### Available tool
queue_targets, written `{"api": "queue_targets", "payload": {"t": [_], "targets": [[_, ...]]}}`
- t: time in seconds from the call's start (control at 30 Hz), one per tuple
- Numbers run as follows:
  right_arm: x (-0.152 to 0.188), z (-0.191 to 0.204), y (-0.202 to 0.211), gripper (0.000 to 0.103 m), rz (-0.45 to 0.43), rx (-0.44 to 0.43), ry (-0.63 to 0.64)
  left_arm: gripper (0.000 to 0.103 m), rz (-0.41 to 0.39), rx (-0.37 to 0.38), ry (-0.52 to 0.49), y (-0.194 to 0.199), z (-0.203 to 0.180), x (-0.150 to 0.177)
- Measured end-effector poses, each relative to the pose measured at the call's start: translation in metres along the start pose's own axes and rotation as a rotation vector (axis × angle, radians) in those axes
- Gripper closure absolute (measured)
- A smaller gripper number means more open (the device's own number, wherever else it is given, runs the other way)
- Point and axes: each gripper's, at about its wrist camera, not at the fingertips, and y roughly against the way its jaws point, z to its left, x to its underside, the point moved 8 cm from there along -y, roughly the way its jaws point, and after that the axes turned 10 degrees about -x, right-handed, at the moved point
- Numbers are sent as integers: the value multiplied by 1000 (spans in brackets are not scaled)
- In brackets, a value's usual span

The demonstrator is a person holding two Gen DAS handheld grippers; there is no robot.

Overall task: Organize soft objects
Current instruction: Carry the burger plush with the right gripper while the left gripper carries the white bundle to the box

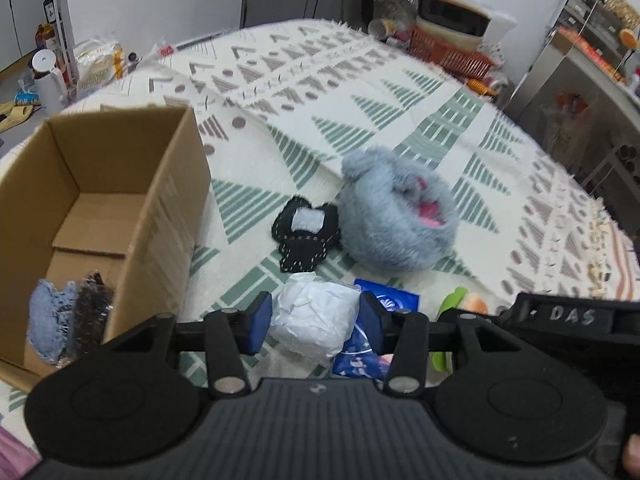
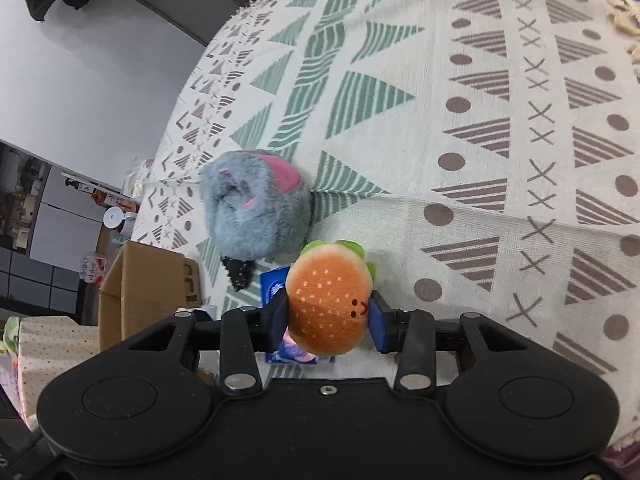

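Note:
My left gripper [image 1: 316, 320] is shut on a white crumpled soft bundle [image 1: 316, 318], just right of an open cardboard box [image 1: 120, 184]. A blue-and-dark fuzzy item [image 1: 68, 320] lies in the box's near corner. My right gripper [image 2: 330, 316] is shut on a plush hamburger [image 2: 328, 304] with a smiley face. A grey furry plush [image 1: 396, 216] with pink inside lies on the patterned cloth; it also shows in the right wrist view [image 2: 252, 208]. A black stitched fabric piece [image 1: 306, 236] lies beside it. A blue packet [image 1: 384, 304] lies under the grippers.
The patterned cloth [image 1: 360, 92] covers a table. An orange basket [image 1: 448, 52] and clutter stand at the far edge. Shelves [image 1: 592, 60] stand at the right. The box also shows in the right wrist view [image 2: 148, 288], left of the hamburger.

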Motion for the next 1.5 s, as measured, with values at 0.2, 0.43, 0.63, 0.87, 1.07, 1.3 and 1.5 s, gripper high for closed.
{"api": "queue_targets", "payload": {"t": [0.2,0.43,0.63,0.87,1.07,1.3,1.5], "targets": [[4,23,20,63,-36,-8,41,56,-42,32,21,31,12,-8],[8,62,43,63,-90,-14,107,56,-88,72,63,64,38,-16],[29,100,44,63,-87,-38,134,56,-120,79,100,84,68,-23],[48,146,39,63,-85,-50,199,56,-151,108,123,101,103,-29],[59,177,29,63,-81,-49,242,56,-170,127,175,108,129,-37],[67,200,9,62,-69,-34,274,56,-162,133,263,99,165,-42],[67,210,-14,62,-66,-16,287,56,-132,143,345,81,192,-44]]}}
